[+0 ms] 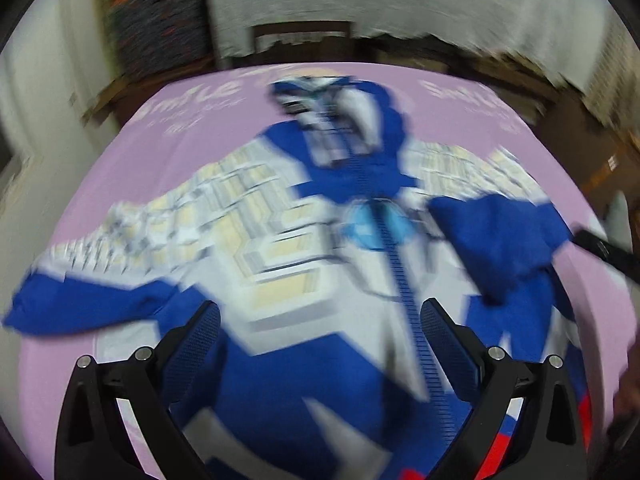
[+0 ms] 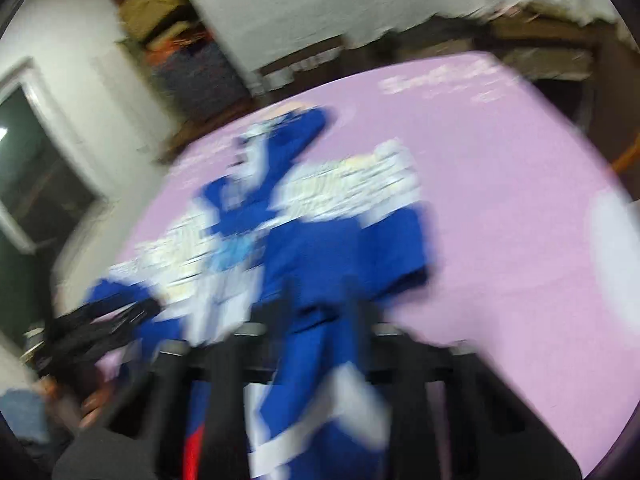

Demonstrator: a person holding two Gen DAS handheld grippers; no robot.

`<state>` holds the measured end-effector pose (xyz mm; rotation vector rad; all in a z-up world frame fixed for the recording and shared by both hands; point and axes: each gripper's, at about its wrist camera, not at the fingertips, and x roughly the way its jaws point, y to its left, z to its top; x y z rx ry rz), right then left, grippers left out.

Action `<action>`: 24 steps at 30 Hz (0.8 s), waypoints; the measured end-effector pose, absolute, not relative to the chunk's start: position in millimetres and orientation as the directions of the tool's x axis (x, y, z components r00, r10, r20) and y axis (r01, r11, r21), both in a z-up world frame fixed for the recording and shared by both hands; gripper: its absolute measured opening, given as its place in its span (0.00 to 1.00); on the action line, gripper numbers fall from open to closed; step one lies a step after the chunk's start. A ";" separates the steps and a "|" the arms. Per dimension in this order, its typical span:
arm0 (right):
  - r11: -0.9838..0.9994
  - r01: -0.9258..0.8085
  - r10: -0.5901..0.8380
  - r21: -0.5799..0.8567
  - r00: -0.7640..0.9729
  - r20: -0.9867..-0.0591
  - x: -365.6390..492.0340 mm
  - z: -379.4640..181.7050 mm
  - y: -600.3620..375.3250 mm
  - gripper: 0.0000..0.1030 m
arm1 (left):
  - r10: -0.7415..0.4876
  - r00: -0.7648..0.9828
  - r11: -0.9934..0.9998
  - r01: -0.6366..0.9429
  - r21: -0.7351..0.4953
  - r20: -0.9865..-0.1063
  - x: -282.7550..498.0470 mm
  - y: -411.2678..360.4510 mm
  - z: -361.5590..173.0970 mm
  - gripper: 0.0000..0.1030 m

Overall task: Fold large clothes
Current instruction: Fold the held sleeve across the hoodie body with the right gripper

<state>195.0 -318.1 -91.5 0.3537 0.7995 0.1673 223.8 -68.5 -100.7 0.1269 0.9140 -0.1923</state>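
Blue and white, the zip-up hooded jacket point(image 1: 320, 240) is spread front-up on the pink sheet point(image 1: 200, 128). The left gripper point(image 1: 320, 320) is held wide open above it, gripping nothing. Blue fabric appears pinched in the right gripper point(image 2: 320, 292), though blurred.

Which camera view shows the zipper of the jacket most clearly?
The left wrist view. There the zipper runs as a dark blue line down the middle of the jacket, between the open fingers of the left gripper. In the right wrist view, motion blur hides the zipper.
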 end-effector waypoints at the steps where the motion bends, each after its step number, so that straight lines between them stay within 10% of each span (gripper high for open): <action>1: 0.937 0.025 0.238 0.349 0.686 -0.688 201.8 -93.2 -323.0 0.04 | -0.106 0.602 0.968 0.246 0.057 -0.792 221.8 -82.4 -98.5 0.97; 5: 0.951 0.105 0.172 0.290 0.597 -0.783 234.8 -112.9 -319.5 0.03 | -0.114 0.598 0.943 0.316 0.103 -0.793 220.1 -118.4 -102.1 0.97; 9: 0.819 -0.107 0.515 0.564 0.570 -0.639 240.5 -104.7 -305.1 0.01 | -0.079 0.583 0.939 0.317 0.136 -0.809 228.3 -136.1 -116.7 0.97; 24: 0.788 0.031 0.417 0.614 0.707 -0.571 226.5 -101.3 -371.4 0.06 | -0.124 0.581 0.895 0.415 0.162 -0.805 235.3 -198.2 -110.3 0.97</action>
